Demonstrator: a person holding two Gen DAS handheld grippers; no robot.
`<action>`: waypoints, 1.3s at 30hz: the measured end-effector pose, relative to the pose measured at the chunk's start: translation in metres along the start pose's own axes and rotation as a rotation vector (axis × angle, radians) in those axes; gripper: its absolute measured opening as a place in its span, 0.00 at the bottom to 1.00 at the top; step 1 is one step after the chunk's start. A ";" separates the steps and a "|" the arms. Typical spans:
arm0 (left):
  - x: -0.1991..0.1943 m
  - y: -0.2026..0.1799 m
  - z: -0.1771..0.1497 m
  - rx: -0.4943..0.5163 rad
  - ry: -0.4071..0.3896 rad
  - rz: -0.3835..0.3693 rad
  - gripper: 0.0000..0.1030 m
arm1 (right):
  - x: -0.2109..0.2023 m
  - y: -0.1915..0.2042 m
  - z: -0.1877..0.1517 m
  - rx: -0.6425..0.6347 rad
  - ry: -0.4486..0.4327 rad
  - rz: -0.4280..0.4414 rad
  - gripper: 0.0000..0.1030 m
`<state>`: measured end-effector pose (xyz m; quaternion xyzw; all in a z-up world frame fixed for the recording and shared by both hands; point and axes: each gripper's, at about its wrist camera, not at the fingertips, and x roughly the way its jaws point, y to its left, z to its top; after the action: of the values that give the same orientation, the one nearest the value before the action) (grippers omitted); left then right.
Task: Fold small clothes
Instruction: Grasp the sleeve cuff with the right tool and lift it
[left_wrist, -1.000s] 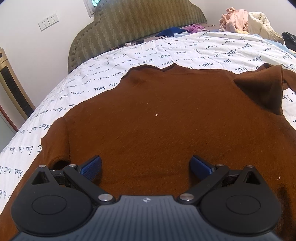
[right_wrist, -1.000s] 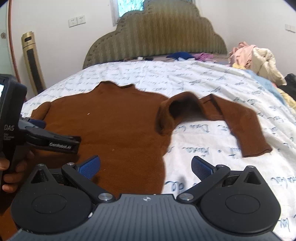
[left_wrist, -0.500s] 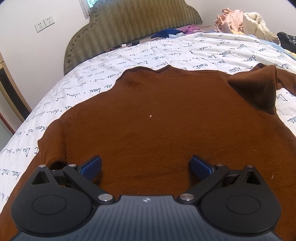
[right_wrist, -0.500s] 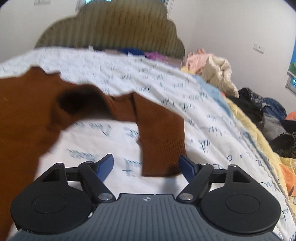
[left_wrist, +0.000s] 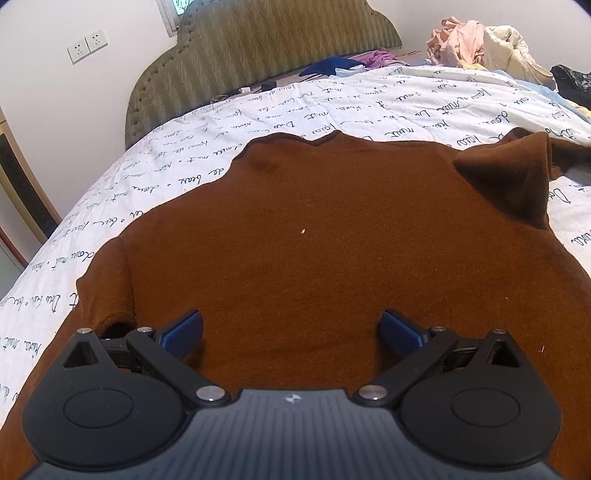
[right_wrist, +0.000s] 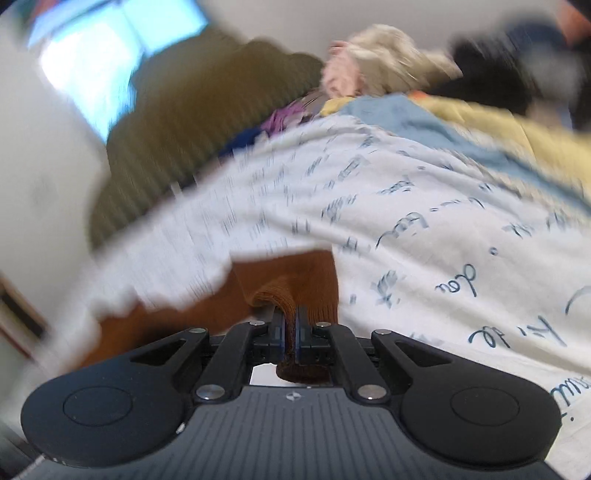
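A brown sweater (left_wrist: 332, 240) lies spread flat on the bed, neck toward the headboard. Its right shoulder is bunched into a raised fold (left_wrist: 513, 177). My left gripper (left_wrist: 291, 332) hovers open over the sweater's lower body, with nothing between its blue pads (left_wrist: 183, 332). In the blurred right wrist view, my right gripper (right_wrist: 290, 332) is shut on the ribbed cuff of the brown sleeve (right_wrist: 295, 284), which stands pinched between the pads and trails off to the left.
The white quilt with dark script (left_wrist: 406, 99) covers the bed. A green padded headboard (left_wrist: 258, 48) stands at the far end. Piles of loose clothes (left_wrist: 480, 40) sit at the far right corner, with blue and purple garments (left_wrist: 343, 64) by the headboard.
My right gripper swept right to the sleeve's end, rolled, and closed on the cuff. The left gripper stayed open over the sweater.
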<state>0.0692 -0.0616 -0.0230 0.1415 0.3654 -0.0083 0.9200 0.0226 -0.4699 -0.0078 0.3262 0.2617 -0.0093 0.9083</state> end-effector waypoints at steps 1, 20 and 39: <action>0.000 0.000 0.000 -0.001 0.000 0.000 1.00 | -0.008 -0.012 0.009 0.078 -0.021 0.039 0.06; -0.010 0.002 -0.001 0.019 -0.008 -0.012 1.00 | -0.027 -0.136 0.089 0.342 -0.221 -0.336 0.55; -0.018 0.008 0.002 0.020 -0.019 0.009 1.00 | 0.043 -0.159 0.068 0.569 -0.275 -0.153 0.12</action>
<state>0.0578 -0.0556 -0.0073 0.1525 0.3559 -0.0091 0.9220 0.0618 -0.6290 -0.0781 0.5422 0.1469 -0.1943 0.8041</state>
